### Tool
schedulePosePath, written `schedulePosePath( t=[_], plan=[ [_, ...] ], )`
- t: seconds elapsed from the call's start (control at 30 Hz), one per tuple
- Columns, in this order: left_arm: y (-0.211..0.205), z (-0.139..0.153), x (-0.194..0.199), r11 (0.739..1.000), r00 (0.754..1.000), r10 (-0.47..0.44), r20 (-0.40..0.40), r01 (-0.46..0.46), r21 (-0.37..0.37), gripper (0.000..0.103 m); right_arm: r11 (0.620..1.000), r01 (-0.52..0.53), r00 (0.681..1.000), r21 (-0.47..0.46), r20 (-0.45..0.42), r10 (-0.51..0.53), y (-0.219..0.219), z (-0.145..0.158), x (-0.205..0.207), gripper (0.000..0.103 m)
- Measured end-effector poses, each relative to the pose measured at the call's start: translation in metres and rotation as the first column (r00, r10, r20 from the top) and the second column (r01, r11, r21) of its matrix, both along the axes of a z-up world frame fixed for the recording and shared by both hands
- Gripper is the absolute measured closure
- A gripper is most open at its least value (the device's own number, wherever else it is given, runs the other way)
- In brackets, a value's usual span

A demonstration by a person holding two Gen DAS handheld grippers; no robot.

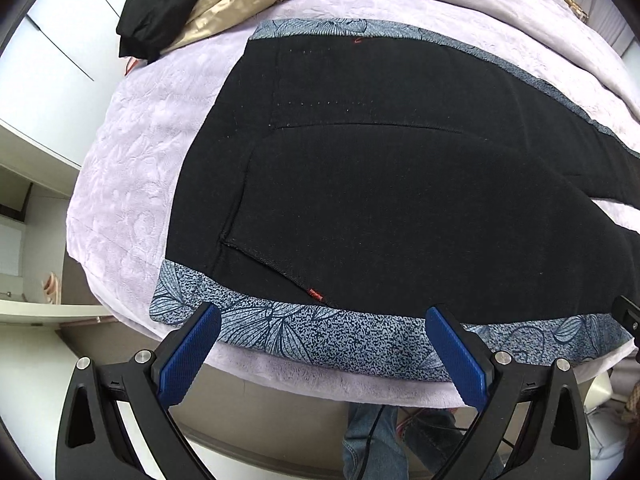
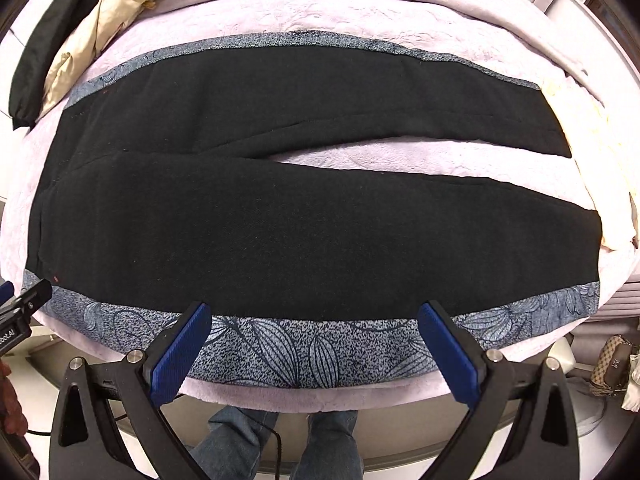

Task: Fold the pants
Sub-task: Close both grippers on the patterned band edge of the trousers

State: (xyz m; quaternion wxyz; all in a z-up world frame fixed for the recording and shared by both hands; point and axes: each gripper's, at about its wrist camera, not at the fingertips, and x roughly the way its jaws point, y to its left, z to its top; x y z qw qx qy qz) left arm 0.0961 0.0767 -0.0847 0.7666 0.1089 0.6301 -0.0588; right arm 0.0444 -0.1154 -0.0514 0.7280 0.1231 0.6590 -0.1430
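Black pants (image 2: 280, 216) w/ blue floral side trim lie flat, full length, on the lilac blanket (image 2: 360, 32), legs split apart, waist to the left. No fold made yet, so all folding is left. Left gripper (image 1: 324, 320) and right gripper (image 2: 314, 316) hover over the near trim edge, jaws wide apart, empty.

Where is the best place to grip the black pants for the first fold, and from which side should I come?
Probably grip the near patterned side band of the black pants, coming from the near bed edge. The pants lie flat with legs apart, and both the left gripper and right gripper hover open over that edge.
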Motion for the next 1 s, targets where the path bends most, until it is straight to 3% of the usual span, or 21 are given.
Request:
schedulePosePath(
  t=[0.53,0.7,0.77,0.83,0.93,0.97,1.0],
  plan=[
    [-0.001,-0.007,0.004,1.000,1.000,0.015,-0.002,-0.015,0.009,0.000,1.000,0.009,1.000,0.009,-0.003,-0.009,-0.007,-0.008,0.005,0.000],
    [0.003,-0.008,0.004,1.000,1.000,0.020,-0.001,-0.020,-0.016,0.000,0.992,0.028,0.998,0.124,0.058,-0.036,-0.010,-0.006,-0.001,0.000],
    [0.008,-0.008,0.003,0.998,1.000,0.020,-0.004,-0.020,-0.064,0.000,0.955,0.021,0.989,0.296,0.133,-0.063,-0.011,-0.003,-0.007,0.000],
    [0.019,-0.007,0.001,0.988,1.000,0.025,-0.015,-0.027,-0.153,0.000,0.865,-0.020,0.979,0.502,0.185,-0.085,-0.006,-0.004,-0.018,0.000],
    [0.035,-0.008,-0.003,0.963,0.998,0.032,-0.051,-0.044,-0.266,0.000,0.786,0.005,0.982,0.618,0.144,-0.119,0.002,-0.023,-0.037,0.001],
    [0.041,-0.010,-0.004,0.955,0.997,0.037,-0.062,-0.054,-0.293,0.001,0.759,0.029,0.984,0.651,0.114,-0.135,0.005,-0.034,-0.044,0.008],
    [0.045,-0.011,-0.005,0.949,0.997,0.039,-0.068,-0.058,-0.309,0.007,0.731,0.058,0.984,0.680,0.086,-0.158,0.005,-0.046,-0.051,0.025]
  ],
)
